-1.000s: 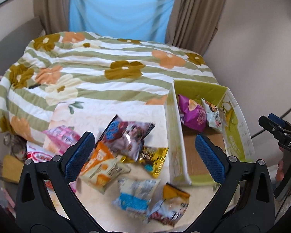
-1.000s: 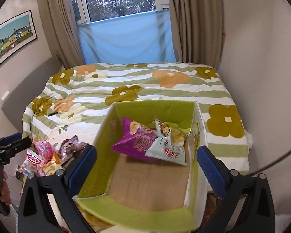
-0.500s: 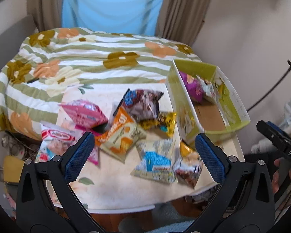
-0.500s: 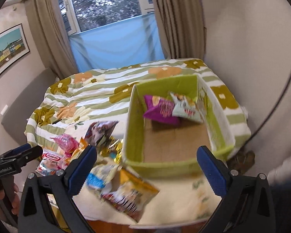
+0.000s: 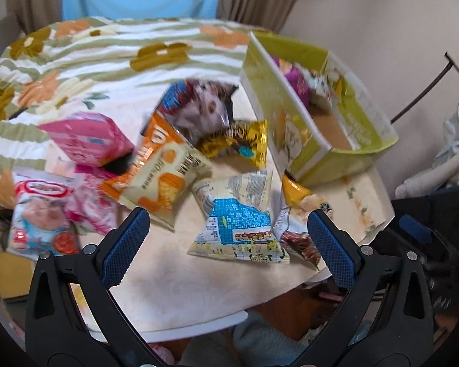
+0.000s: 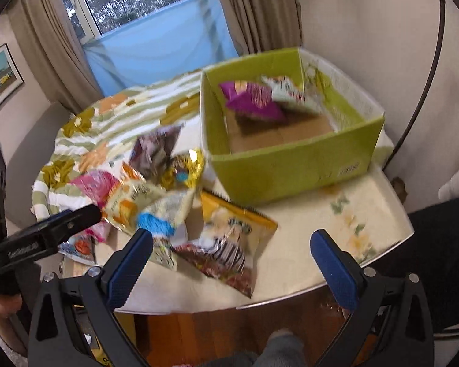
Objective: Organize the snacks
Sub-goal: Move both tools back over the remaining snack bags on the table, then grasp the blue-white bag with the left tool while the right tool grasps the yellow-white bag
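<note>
Right wrist view: green box point(image 6: 293, 168) holds purple packet point(image 6: 251, 101) beside pale packet point(image 6: 286, 91)

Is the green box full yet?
No. The box holds only two bags, purple and white; its cardboard floor shows.

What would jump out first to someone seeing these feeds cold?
The heap of bright snack bags sprawled across the left half of the table, spilling toward its front edge. Next the green box at the table's right rear, mostly bare inside, with only a purple bag and a pale bag at its far end. Both grippers, left and right, hang open and empty over the near edge.
</note>
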`<action>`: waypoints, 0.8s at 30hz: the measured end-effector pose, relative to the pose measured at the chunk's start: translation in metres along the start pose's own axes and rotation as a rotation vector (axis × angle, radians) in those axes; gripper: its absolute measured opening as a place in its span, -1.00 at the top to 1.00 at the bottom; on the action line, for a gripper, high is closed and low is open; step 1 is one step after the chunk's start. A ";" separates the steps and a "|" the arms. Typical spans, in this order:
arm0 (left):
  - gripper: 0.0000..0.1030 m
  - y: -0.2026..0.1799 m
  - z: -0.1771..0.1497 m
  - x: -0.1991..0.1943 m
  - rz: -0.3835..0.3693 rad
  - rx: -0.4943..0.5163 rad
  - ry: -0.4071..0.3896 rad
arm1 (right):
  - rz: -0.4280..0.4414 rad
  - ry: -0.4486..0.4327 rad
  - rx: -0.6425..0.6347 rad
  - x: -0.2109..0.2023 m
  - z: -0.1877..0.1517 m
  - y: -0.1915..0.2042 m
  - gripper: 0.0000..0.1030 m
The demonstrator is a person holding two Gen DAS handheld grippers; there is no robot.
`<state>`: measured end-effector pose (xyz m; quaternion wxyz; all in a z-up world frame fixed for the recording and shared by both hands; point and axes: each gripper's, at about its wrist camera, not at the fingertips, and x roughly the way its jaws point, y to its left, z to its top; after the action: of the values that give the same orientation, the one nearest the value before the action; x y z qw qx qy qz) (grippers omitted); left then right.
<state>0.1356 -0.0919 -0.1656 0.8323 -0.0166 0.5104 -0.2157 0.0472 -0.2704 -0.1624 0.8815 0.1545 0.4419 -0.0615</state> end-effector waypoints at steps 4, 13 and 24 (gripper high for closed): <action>-0.93 -0.007 0.000 0.031 -0.002 0.016 0.037 | 0.001 0.042 0.022 0.022 -0.009 -0.003 -0.99; -0.77 -0.024 -0.003 0.088 0.070 0.072 0.101 | 0.037 0.104 0.100 0.059 -0.009 -0.025 -0.99; -0.37 -0.030 -0.011 0.125 0.103 0.115 0.187 | 0.090 0.186 0.180 0.086 -0.012 -0.042 -0.99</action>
<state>0.1637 -0.1634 -0.2687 0.7907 0.0777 0.5726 -0.2022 0.0803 -0.3036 -0.2469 0.8213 0.2574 0.5069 -0.0468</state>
